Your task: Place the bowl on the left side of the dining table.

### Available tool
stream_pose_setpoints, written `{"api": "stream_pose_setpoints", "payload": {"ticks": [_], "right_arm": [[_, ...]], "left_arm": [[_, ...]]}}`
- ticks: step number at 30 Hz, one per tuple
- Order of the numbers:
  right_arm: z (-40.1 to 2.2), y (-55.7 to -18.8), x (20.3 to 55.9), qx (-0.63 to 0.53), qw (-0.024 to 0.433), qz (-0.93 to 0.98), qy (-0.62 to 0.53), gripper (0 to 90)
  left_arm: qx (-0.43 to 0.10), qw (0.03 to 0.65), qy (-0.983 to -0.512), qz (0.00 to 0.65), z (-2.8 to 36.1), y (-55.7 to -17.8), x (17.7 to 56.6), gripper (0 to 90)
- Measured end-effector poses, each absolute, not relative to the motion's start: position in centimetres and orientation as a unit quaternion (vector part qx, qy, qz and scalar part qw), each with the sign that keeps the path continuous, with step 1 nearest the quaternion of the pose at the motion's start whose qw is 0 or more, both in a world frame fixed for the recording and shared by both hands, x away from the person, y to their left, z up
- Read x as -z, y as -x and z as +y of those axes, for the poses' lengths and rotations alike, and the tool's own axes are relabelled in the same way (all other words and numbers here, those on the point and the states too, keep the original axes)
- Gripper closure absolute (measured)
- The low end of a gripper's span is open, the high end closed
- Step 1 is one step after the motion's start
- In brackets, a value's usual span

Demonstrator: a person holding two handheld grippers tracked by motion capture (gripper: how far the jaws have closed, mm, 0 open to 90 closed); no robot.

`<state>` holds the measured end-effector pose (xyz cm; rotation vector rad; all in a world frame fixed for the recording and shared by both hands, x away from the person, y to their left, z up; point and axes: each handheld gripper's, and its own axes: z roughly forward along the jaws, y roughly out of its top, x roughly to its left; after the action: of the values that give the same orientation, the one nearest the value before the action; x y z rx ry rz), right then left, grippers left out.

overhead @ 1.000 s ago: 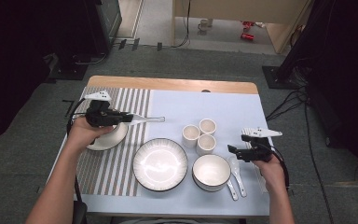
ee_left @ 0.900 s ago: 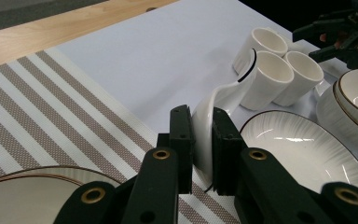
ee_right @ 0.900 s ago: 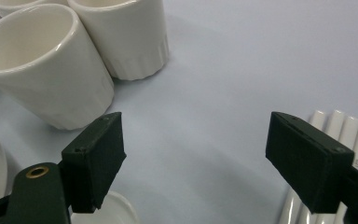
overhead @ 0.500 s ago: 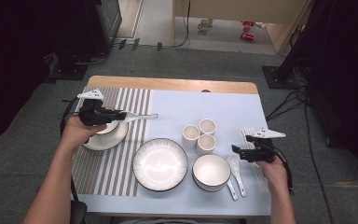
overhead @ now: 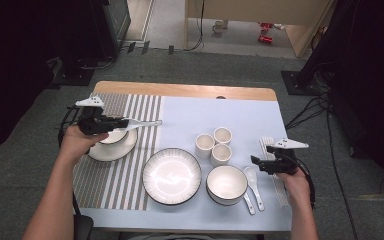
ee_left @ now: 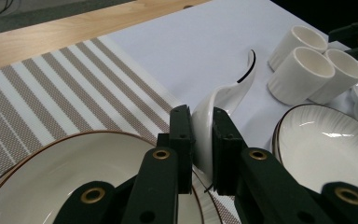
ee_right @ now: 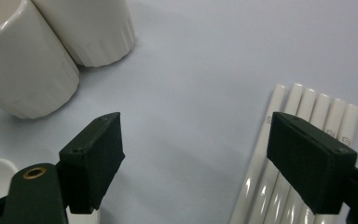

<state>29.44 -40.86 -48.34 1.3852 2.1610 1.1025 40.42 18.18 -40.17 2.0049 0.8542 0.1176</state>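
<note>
My left gripper (overhead: 121,123) is shut on a white ceramic spoon (overhead: 144,122) and holds it level over the small bowl (overhead: 111,138), which sits on a saucer (overhead: 105,152) on the striped mat. In the left gripper view the jaws of the left gripper (ee_left: 203,140) pinch the spoon (ee_left: 230,91) by its bowl end, and the handle points away toward the cups (ee_left: 303,70). At the right of the table my right gripper (overhead: 258,162) is open with nothing in it. Its jaws (ee_right: 200,140) hover above bare mat between the cups (ee_right: 28,70) and the white chopsticks (ee_right: 307,105).
A large white plate (overhead: 171,176) and a deep bowl (overhead: 226,184) stand near the front edge. Three small cups (overhead: 214,145) cluster mid-table. Two more spoons (overhead: 252,185) lie beside the bowl, and the chopsticks (overhead: 268,150) lie at the right edge. The light blue mat (overhead: 205,112) lies behind the cups.
My left hand has carried the spoon to the left, so that it now hangs over the small bowl and saucer. The right gripper has stayed about where it was.
</note>
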Motion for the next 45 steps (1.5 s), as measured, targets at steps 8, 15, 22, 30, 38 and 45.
{"api": "stream_pose_setpoints", "payload": {"ticks": [8, 15, 22, 30, 38, 45], "right_arm": [[-41.3, -29.4, 48.5, -0.382, 0.174, 0.762, -0.493, 18.5], [-42.0, -29.3, 48.6, -0.379, 0.186, 0.755, -0.502, 18.3], [-42.7, -29.3, 49.0, -0.366, 0.196, 0.751, -0.513, 17.7], [-43.3, -29.4, 49.4, -0.356, 0.204, 0.744, -0.527, 17.3], [-43.6, -29.4, 49.7, -0.349, 0.202, 0.742, -0.536, 16.6], [-43.5, -29.5, 50.1, -0.338, 0.2, 0.746, -0.538, 15.8]], "left_arm": [[-0.05, 0.461, -0.811, 0.356, 18.9, -40.4, 40.4, 82.2], [-0.044, 0.461, -0.805, 0.37, 19.9, -40.7, 41.1, 82.2], [-0.046, 0.46, -0.803, 0.377, 20.7, -40.8, 41.7, 82.1], [-0.053, 0.452, -0.804, 0.383, 21.1, -40.8, 42.3, 82.0], [-0.054, 0.446, -0.805, 0.388, 21.9, -40.5, 42.8, 82.4], [-0.053, 0.428, -0.817, 0.382, 22.1, -40.2, 43.2, 82.8]]}}
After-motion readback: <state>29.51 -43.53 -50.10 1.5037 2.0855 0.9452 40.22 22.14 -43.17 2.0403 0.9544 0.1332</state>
